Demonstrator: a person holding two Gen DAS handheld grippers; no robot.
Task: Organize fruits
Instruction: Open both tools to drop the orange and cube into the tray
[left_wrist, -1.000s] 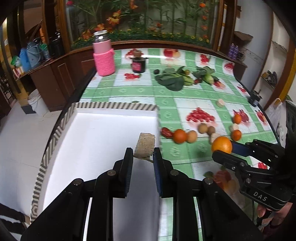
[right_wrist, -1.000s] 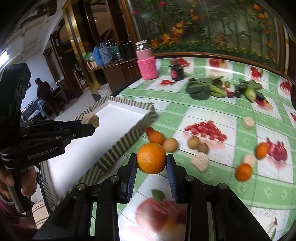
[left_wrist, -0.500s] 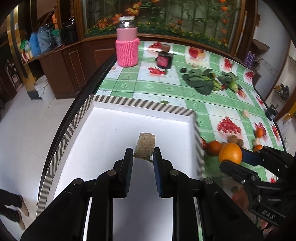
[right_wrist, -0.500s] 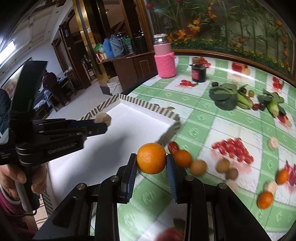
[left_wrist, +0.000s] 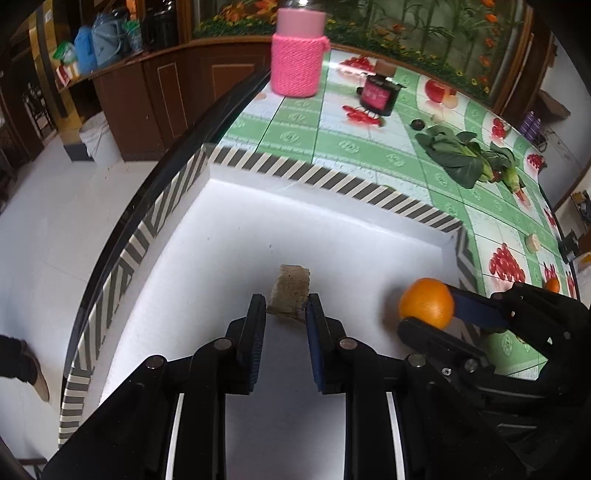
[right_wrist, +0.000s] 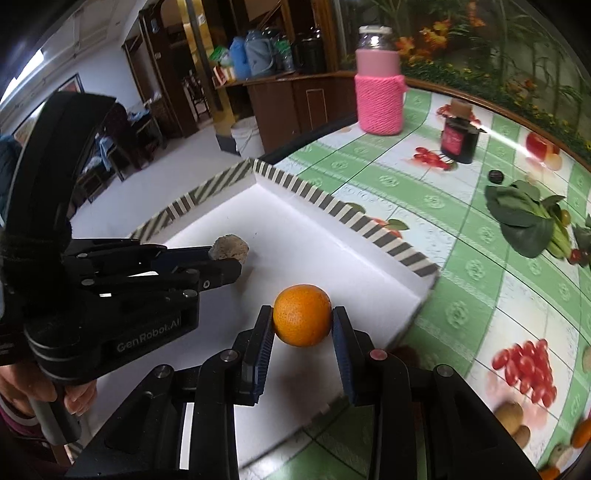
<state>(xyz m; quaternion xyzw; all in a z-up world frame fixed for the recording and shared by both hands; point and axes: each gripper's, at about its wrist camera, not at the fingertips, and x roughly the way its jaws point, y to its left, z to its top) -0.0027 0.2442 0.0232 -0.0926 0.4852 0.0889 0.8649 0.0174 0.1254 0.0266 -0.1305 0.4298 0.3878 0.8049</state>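
Observation:
My left gripper (left_wrist: 287, 306) is shut on a rough tan-brown fruit (left_wrist: 290, 290), held over the white floor of a shallow box with a striped rim (left_wrist: 321, 176). My right gripper (right_wrist: 302, 320) is shut on an orange (right_wrist: 302, 314), also over the box floor, near its right wall. In the left wrist view the orange (left_wrist: 426, 302) hangs to the right of the tan fruit. In the right wrist view the left gripper (right_wrist: 225, 260) with the tan fruit (right_wrist: 229, 246) is to the left and slightly farther in.
The box sits at the near left of a green fruit-print tablecloth (left_wrist: 332, 140). On the cloth stand a pink knit-covered jar (left_wrist: 297, 55) and a dark small jar (left_wrist: 378, 94), with leafy greens (left_wrist: 458, 157) beyond. Loose small fruits (right_wrist: 511, 413) lie right of the box. A hand (right_wrist: 74, 398) grips the left handle.
Both grippers have moved left and downward over the box, carrying their fruit. The orange was over the tablecloth a second ago and is now inside the box rim.

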